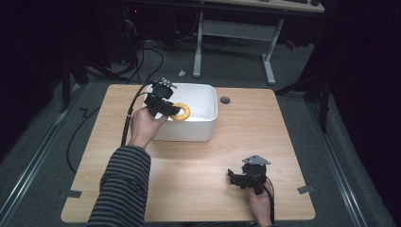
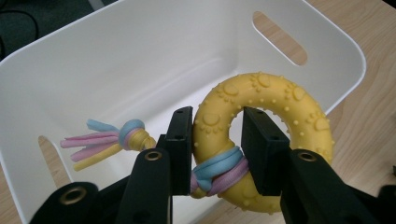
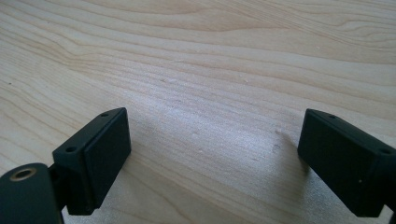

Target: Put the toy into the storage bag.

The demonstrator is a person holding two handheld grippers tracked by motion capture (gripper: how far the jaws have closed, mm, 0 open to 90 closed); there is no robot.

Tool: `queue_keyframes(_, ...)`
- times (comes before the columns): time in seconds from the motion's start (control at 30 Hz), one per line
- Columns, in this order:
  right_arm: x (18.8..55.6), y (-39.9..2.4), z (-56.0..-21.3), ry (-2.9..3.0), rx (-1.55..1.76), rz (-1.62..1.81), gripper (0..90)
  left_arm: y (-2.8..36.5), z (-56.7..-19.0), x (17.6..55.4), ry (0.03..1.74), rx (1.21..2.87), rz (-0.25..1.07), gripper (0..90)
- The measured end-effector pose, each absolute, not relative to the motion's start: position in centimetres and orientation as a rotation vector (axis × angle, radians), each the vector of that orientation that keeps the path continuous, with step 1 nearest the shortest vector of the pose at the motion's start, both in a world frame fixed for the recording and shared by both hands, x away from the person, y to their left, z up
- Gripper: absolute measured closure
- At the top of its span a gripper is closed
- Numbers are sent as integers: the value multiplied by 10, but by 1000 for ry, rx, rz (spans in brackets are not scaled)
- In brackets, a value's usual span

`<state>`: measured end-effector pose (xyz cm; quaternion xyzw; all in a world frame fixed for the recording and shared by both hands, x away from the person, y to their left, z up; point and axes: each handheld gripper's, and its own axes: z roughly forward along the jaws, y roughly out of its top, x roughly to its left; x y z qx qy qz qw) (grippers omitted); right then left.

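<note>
A yellow knobbly ring toy with a blue and pink cloth band knotted round it hangs over the white bin. My left gripper is shut on the ring's near side, right at the cloth wrap. A tassel of blue, pink and yellow strips dangles to the left of the jaws. In the high view the ring toy sits above the white bin, with the left gripper gripping it from the left. My right gripper stands open over bare wood, also seen low on the table as the right gripper.
The wooden table has a round cable hole right of the bin. The bin has slot handles in its end walls. A desk frame and cables lie on the floor beyond the far edge.
</note>
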<state>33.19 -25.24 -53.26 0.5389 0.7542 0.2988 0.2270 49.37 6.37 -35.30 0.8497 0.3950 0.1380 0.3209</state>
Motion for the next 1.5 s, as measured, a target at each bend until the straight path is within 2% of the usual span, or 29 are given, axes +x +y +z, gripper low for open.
queue_keyframes(1.5, 332, -252, -533, 2091, 1470, 827, 94, 57, -383, 515, 1126, 2266, 365, 645)
